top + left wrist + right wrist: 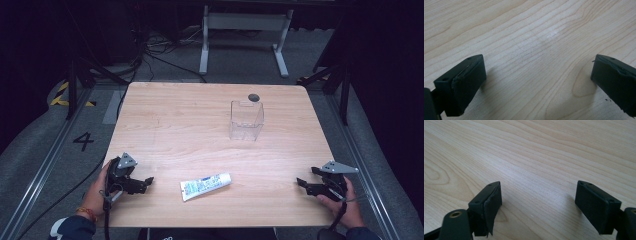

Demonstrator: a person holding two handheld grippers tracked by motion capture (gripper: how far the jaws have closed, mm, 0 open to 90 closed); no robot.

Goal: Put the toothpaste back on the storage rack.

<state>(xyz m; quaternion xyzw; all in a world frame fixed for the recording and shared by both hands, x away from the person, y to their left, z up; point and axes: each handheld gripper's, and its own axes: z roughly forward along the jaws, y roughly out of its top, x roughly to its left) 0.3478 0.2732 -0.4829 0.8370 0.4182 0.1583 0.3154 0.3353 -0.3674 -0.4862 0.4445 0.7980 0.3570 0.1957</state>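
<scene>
High view: I see a light wooden table point(165, 120) with a white toothpaste tube point(205, 186) lying flat near the front edge, about midway between my 2 tools, cap end pointing right and slightly up. A clear plastic box point(246, 121) stands upright farther back, right of centre, well apart from the tube, with a small dark round spot point(253, 97) on the table just behind it. My left gripper point(146, 183) sits at the front left corner, pointing right toward the tube, near it but not touching; the left hand point(95, 192) holds it. My right gripper point(300, 184) sits at the front right, pointing left, farther from the tube, held by the right hand point(345, 205). Left gripper view: the 2 black jaws stand spread wide, bare wood grain between them, nothing pinched. Right gripper view: same story, jaws spread wide over bare table, nothing between the pads point(492, 206). Both tools hover low over or rest on the wood; I cannot tell which.
</scene>
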